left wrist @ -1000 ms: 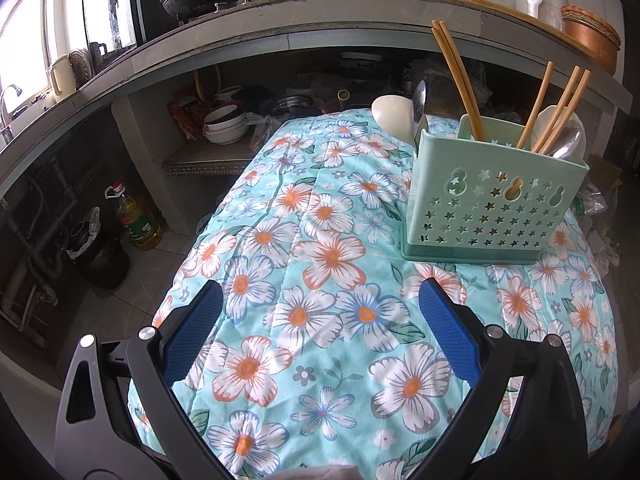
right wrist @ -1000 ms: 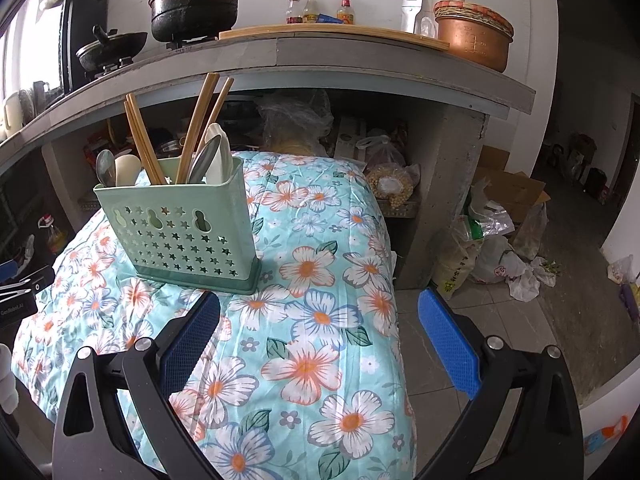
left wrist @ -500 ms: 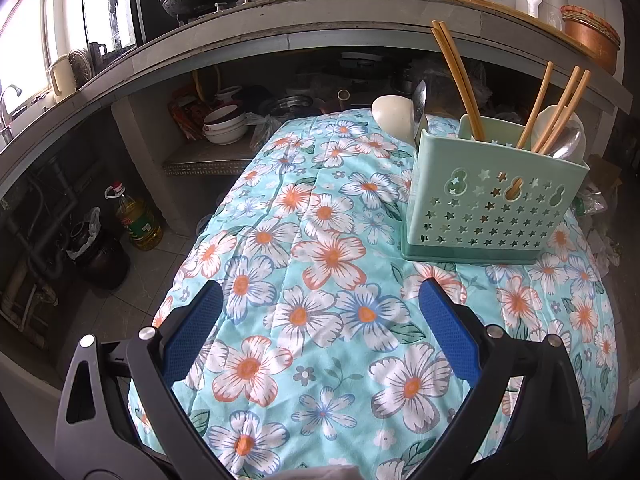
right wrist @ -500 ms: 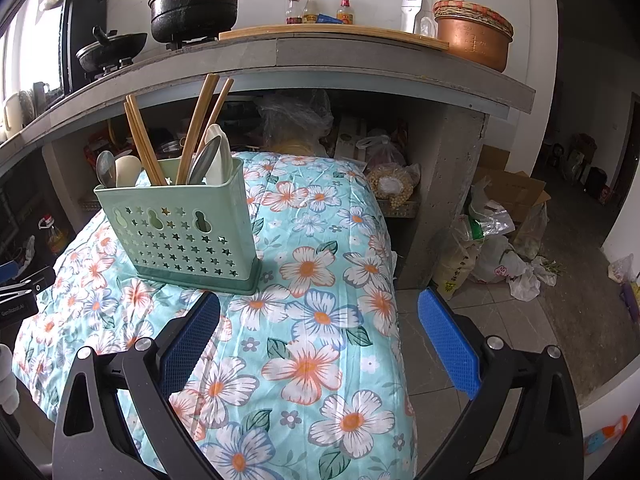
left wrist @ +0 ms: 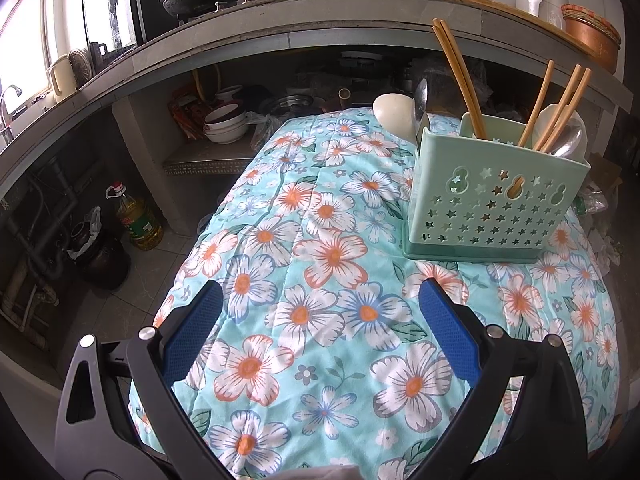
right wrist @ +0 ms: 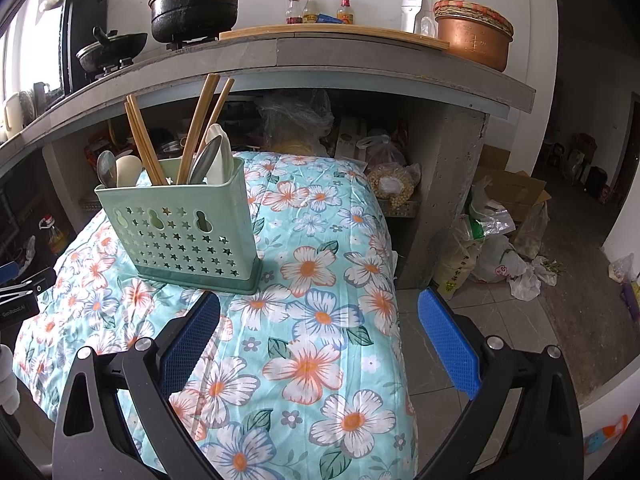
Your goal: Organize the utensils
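A pale green utensil holder with star-shaped holes stands on the floral tablecloth. It holds wooden chopsticks, white spoons and metal spoons. From the right wrist the same utensil holder stands left of centre, with chopsticks and spoons in it. My left gripper is open above the cloth, a short way in front and left of the holder, empty. My right gripper is open and empty, to the right of the holder, over the table's right edge.
A concrete counter runs behind the table with pots, bottles and a copper bowl. Bowls sit on the shelf beneath. An oil bottle stands on the floor at left, bags at right.
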